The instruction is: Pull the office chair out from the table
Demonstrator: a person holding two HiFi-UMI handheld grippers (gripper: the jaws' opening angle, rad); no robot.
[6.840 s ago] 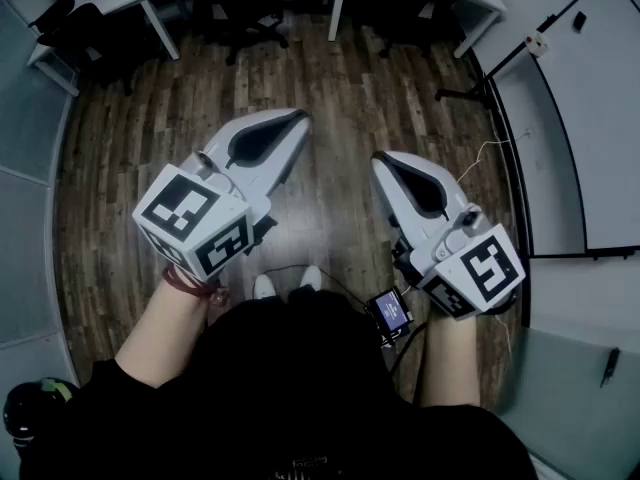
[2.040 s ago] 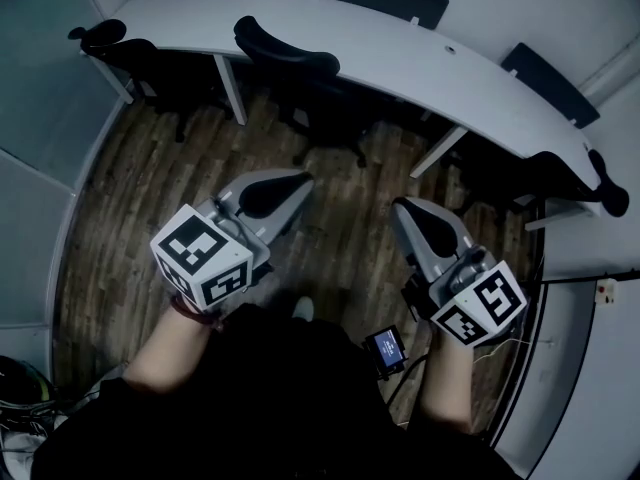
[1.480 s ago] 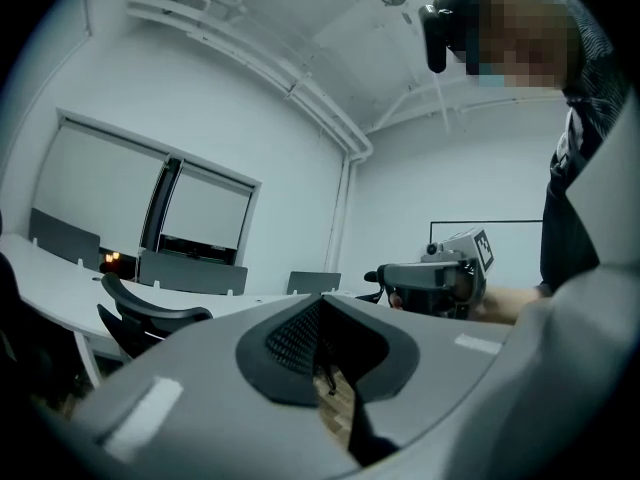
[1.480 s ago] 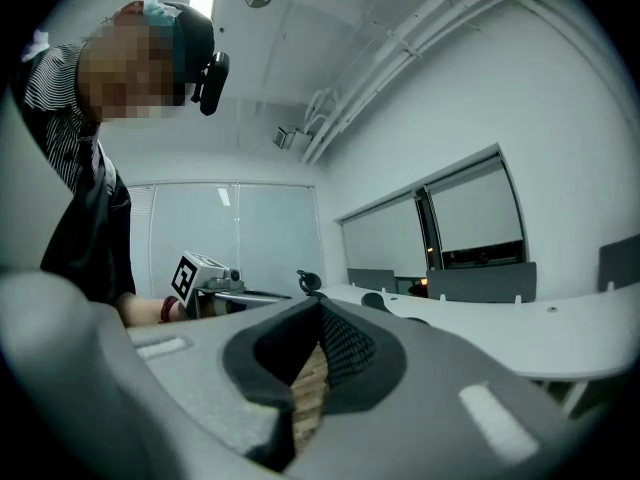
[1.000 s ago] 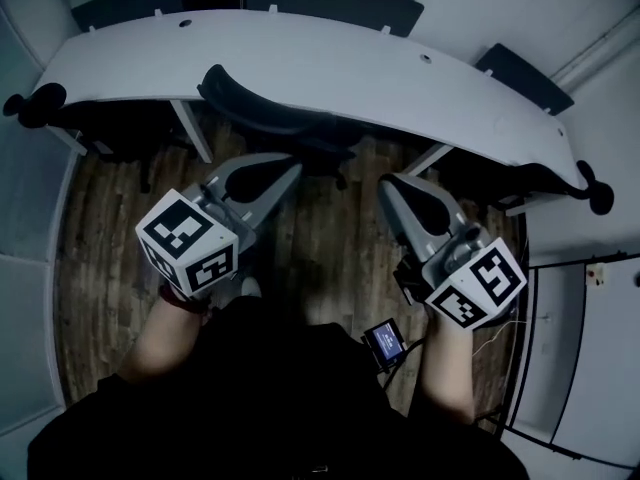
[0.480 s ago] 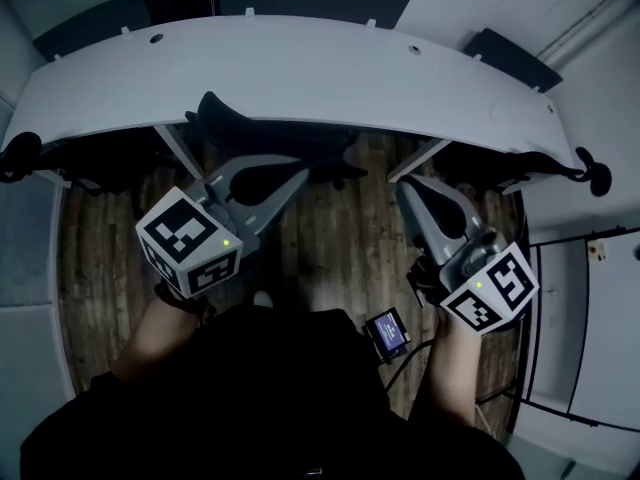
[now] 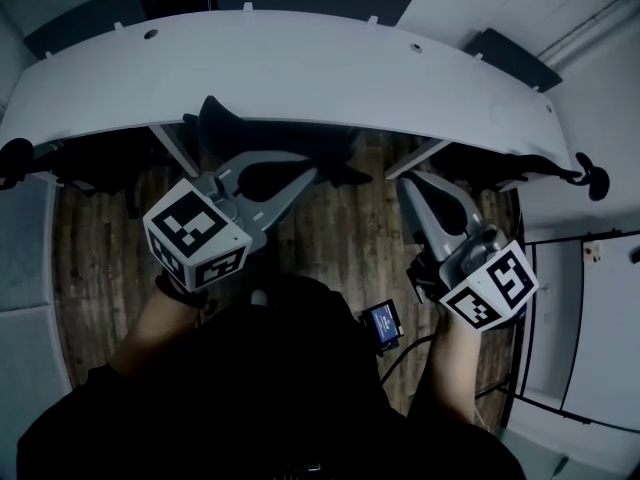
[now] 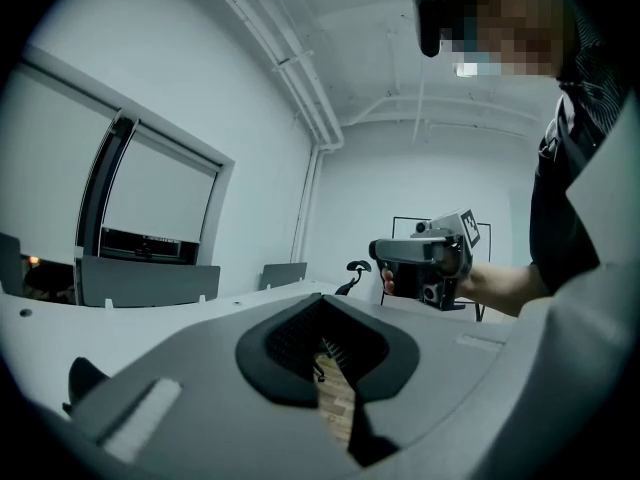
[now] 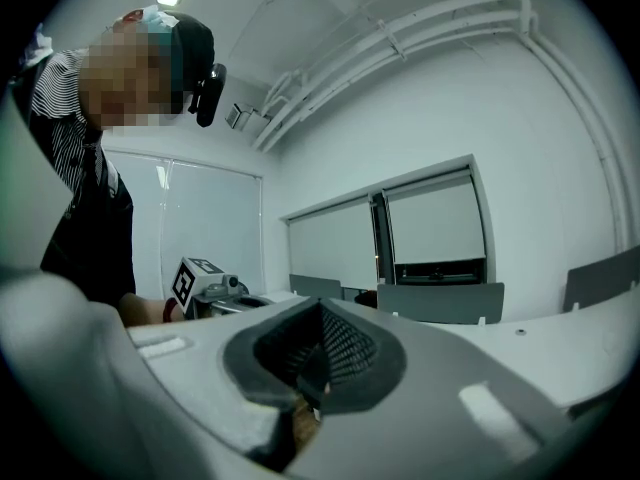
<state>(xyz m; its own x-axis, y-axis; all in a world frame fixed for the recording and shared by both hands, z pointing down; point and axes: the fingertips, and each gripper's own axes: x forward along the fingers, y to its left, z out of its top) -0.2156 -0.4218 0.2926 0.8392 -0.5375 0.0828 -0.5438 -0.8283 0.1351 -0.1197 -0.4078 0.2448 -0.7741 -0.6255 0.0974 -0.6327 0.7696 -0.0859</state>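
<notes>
Upper centre of the head view, office chair (image 7: pixel 300 143): I see it tucked under the near edge of the counter, between two of the counter's white legs.
Chair look: black all over. Its curved backrest top rises at the left end of its shape, and a dark bulk of seat and base spreads right, down to the floor. Finer detail is lost in the shadow.
Counter (image 7: pixel 300 68): long, white and gently curved. It runs across the whole upper frame with a bare top and small holes in it.
Left claw (image 7: pixel 312 173): pressed together, pinching nothing. In the left gripper view only a sliver of floor shows behind its black pads. In the head view its tip lies over the lower edge of the chair's shape, and I cannot tell whether it touches.
Right claw (image 7: pixel 405 183): pressed together and empty, right of centre. It is beside the chair's right end and clear of it.
Floor (image 7: pixel 340 238): dark wood planks, seen between my two claws.
Other chairs (image 7: pixel 590 176): black shapes under the counter at the far left and far right edges.
</notes>
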